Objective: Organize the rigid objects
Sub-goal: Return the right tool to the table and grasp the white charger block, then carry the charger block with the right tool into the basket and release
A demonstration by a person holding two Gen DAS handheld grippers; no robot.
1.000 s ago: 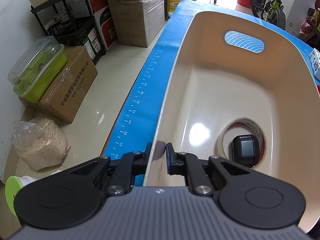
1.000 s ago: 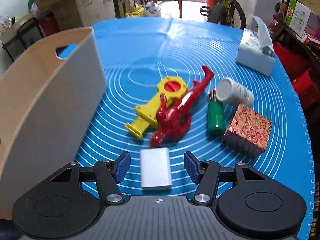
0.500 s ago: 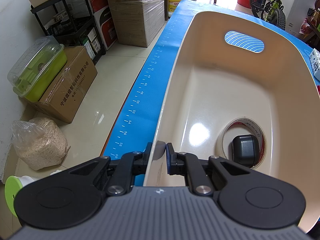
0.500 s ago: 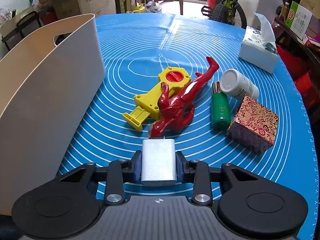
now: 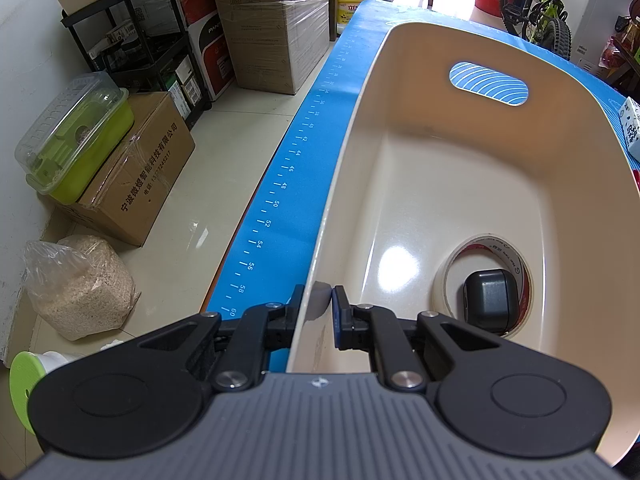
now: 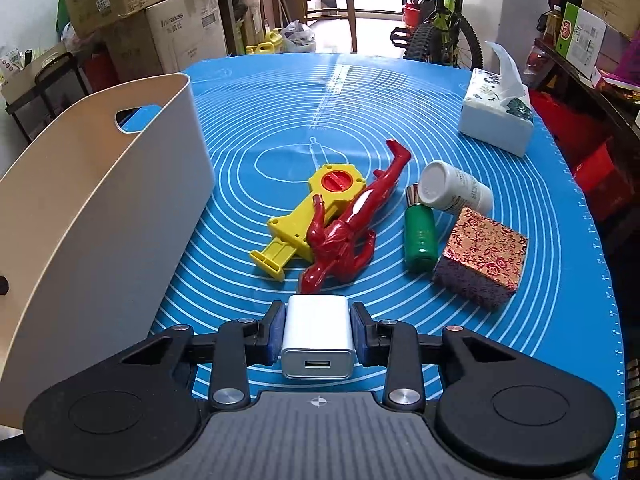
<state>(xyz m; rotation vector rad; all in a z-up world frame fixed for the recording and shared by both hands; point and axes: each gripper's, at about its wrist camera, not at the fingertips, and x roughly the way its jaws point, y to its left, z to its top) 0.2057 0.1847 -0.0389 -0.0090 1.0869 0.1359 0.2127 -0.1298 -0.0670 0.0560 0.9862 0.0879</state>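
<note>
Here, the right tool (image 6: 318, 334) clenches a white USB charger (image 6: 317, 336) while the left tool (image 5: 320, 312) pinches the cream bin (image 5: 460, 184) rim; the smooth charger could slip free, or clip the bin wall, in transit.

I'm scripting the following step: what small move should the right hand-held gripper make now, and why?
Probably carry the white charger left over the bin: the right hand-held gripper is shut on it, and the left hand-held gripper clamps the bin's rim.

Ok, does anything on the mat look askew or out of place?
Mildly: the red figure lies sprawled across the yellow toy, and the white bottle and green bottle lie tipped on their sides. Nothing is spilled or visibly broken.
</note>
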